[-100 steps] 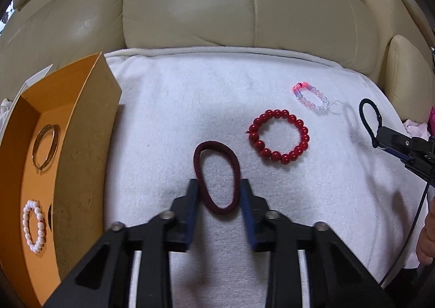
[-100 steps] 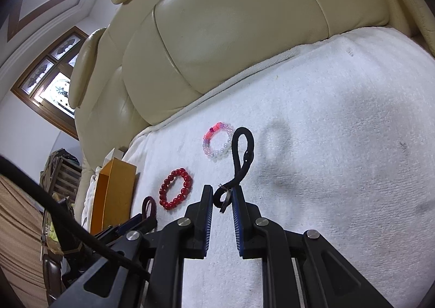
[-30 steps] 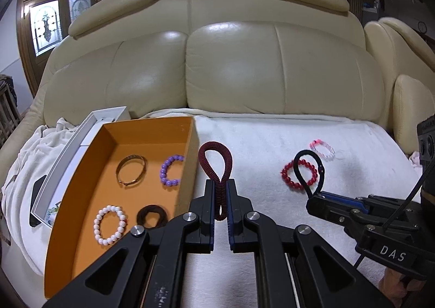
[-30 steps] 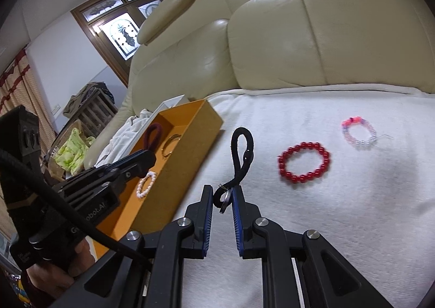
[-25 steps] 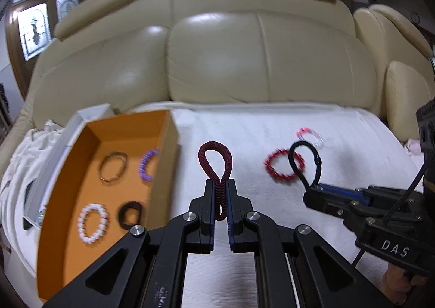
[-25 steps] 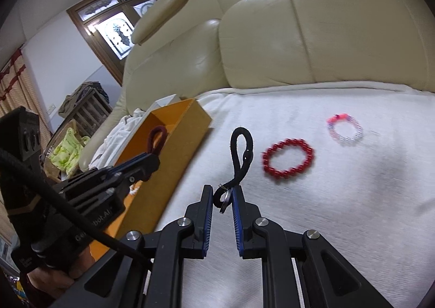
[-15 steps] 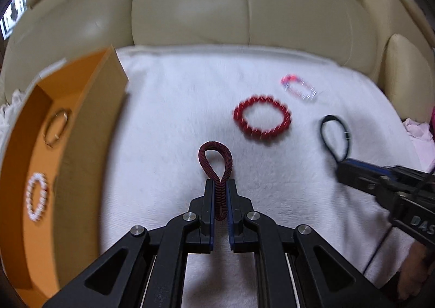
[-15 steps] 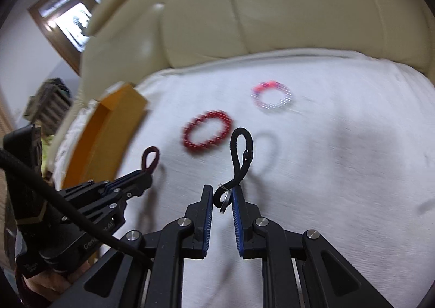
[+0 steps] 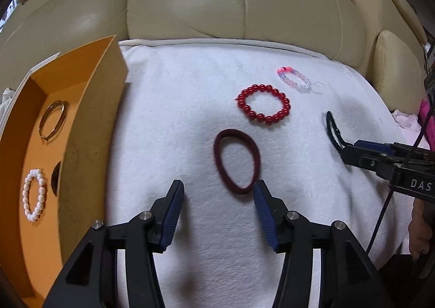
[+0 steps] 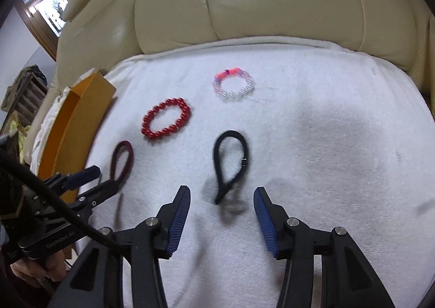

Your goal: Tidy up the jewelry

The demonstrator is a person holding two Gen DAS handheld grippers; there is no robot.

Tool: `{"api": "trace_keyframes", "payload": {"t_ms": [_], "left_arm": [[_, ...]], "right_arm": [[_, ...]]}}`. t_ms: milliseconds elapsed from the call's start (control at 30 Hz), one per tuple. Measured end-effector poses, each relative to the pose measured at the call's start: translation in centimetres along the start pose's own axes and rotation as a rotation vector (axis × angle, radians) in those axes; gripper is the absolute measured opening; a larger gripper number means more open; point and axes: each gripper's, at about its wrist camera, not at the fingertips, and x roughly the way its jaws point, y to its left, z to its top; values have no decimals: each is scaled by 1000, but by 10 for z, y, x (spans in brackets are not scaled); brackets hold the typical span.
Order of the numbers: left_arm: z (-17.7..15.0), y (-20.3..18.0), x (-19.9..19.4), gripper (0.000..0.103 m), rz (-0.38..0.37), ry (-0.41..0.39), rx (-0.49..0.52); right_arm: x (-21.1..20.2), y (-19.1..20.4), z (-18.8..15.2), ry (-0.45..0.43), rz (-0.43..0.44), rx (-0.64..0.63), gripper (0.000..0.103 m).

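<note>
Left gripper point(image 9: 218, 207) fingers spread, the maroon band point(image 9: 236, 161) lying loose on the towel point(image 9: 176, 106) just ahead. Right gripper point(image 10: 221, 211) fingers spread likewise, the black band point(image 10: 230, 165) between them. Orange box point(image 9: 89, 128): one gold bangle point(image 9: 52, 123), one pearl bracelet point(image 9: 34, 194). Beyond, one red bracelet point(image 9: 263, 103) and one pink bracelet point(image 9: 293, 79).

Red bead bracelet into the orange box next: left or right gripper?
Probably left. The left gripper is open, the orange box lies on its side, and the red bead bracelet sits just beyond. The right gripper, also open, is farther from the box.
</note>
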Motion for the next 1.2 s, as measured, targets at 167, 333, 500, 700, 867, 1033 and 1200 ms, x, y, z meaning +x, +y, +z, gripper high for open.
{"api": "trace_keyframes", "payload": {"t_ms": [167, 333, 500, 700, 867, 1033, 1200], "left_arm": [[4, 2, 5, 54, -20, -1, -24], [8, -13, 12, 54, -18, -14, 19], [8, -24, 15, 24, -23, -57, 61], [11, -14, 8, 7, -27, -92, 17], [14, -5, -23, 7, -44, -166, -26], [11, -6, -52, 7, -44, -229, -25], [7, -5, -72, 7, 9, -268, -5]], "right_arm": [[7, 15, -1, 0, -10, -39, 42], [15, 15, -2, -10, -67, -58, 14], [11, 6, 1, -36, -47, -30, 9], [-6, 4, 3, -94, -6, -18, 9], [-20, 8, 6, -141, 53, 2, 9], [-29, 14, 10, -177, 89, 13, 9], [-22, 8, 12, -143, 8, 8, 10]]}}
